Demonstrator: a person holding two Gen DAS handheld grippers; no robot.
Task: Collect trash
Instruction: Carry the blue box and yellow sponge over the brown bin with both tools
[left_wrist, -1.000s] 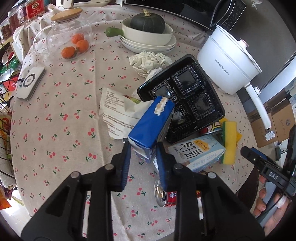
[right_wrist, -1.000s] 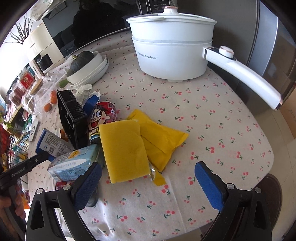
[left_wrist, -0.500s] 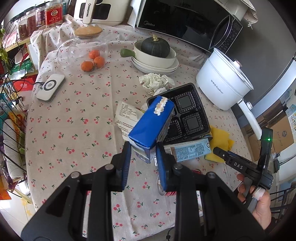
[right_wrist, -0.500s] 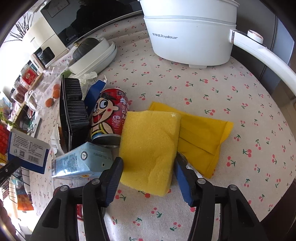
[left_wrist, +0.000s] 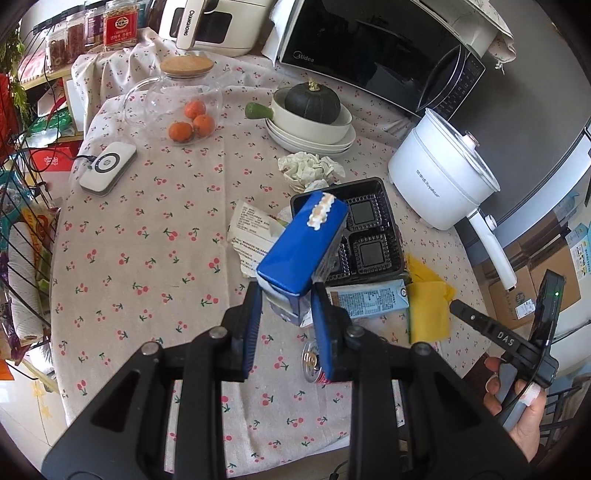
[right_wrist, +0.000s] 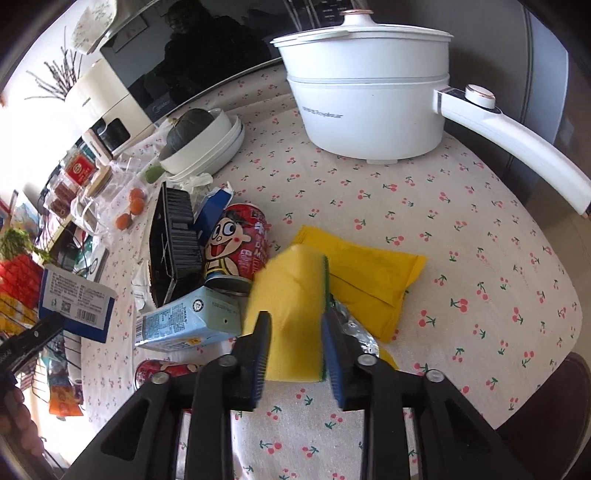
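My left gripper (left_wrist: 286, 295) is shut on a blue carton (left_wrist: 303, 247) and holds it tilted above the table. My right gripper (right_wrist: 295, 325) grips the yellow sponge (right_wrist: 288, 291), which is bowed between the pads with its far edge raised; the jaws are opening slightly. Under the sponge lies a yellow cloth (right_wrist: 369, 277). Beside it are a red can (right_wrist: 236, 243), a light blue carton (right_wrist: 184, 321), a black tray (right_wrist: 173, 243) and a second can (right_wrist: 162, 369). Crumpled tissue (left_wrist: 308, 168) and a torn paper wrapper (left_wrist: 251, 229) lie further back.
A white electric pot (right_wrist: 369, 107) with a long handle stands at the far right. Stacked bowls holding a squash (left_wrist: 310, 118), a glass jar of oranges (left_wrist: 177, 107) and a white charger pad (left_wrist: 109, 166) occupy the back and left. The table edge runs close below both grippers.
The left gripper rose and drew back with the blue carton. The right gripper went from wide open to closed around the sponge, then lifted its far edge off the cloth.
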